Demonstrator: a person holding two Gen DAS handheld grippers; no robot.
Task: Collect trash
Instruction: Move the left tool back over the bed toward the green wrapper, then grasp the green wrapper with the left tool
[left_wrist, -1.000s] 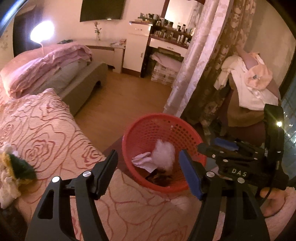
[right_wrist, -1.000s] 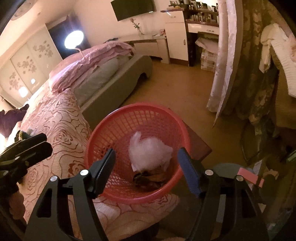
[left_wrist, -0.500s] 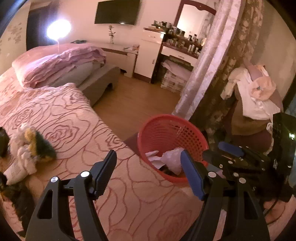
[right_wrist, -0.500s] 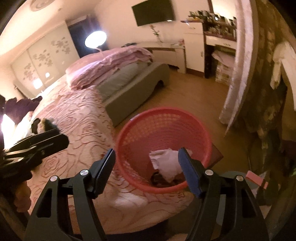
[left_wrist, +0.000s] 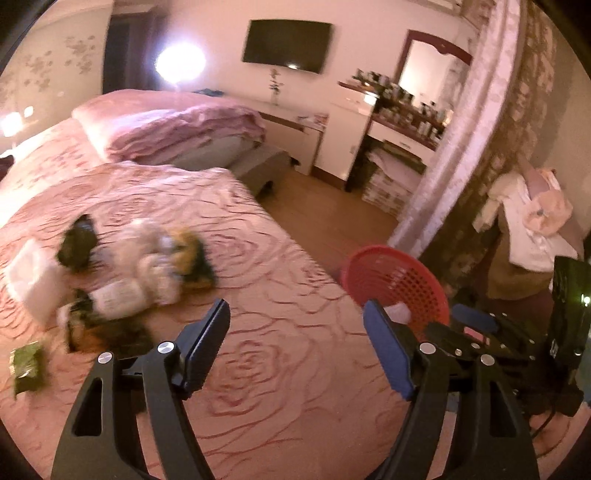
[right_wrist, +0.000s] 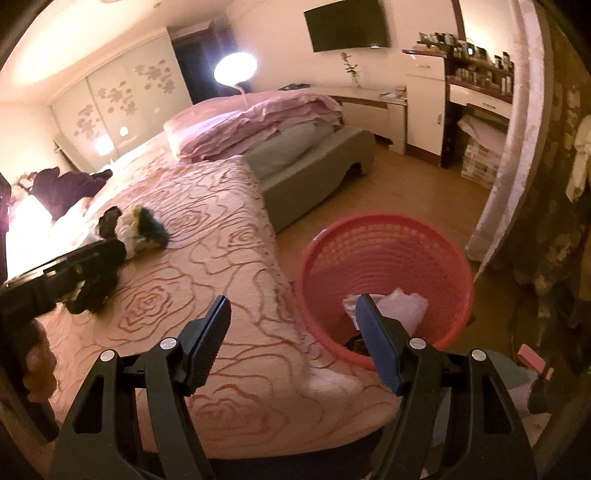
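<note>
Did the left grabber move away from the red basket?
Yes. The left gripper has swung left, away from the red basket beside the bed, toward the trash pile on the pink bedspread.

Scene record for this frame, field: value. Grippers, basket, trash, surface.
left gripper: open, empty, over the bed
right gripper: open, empty, at the bed edge by the basket
basket: red mesh, on the floor beside the bed, white trash inside
trash pile: wrappers and tissue, blurred, on the bedspread
bedspread: pink rose pattern
green packet: apart from the pile
</note>
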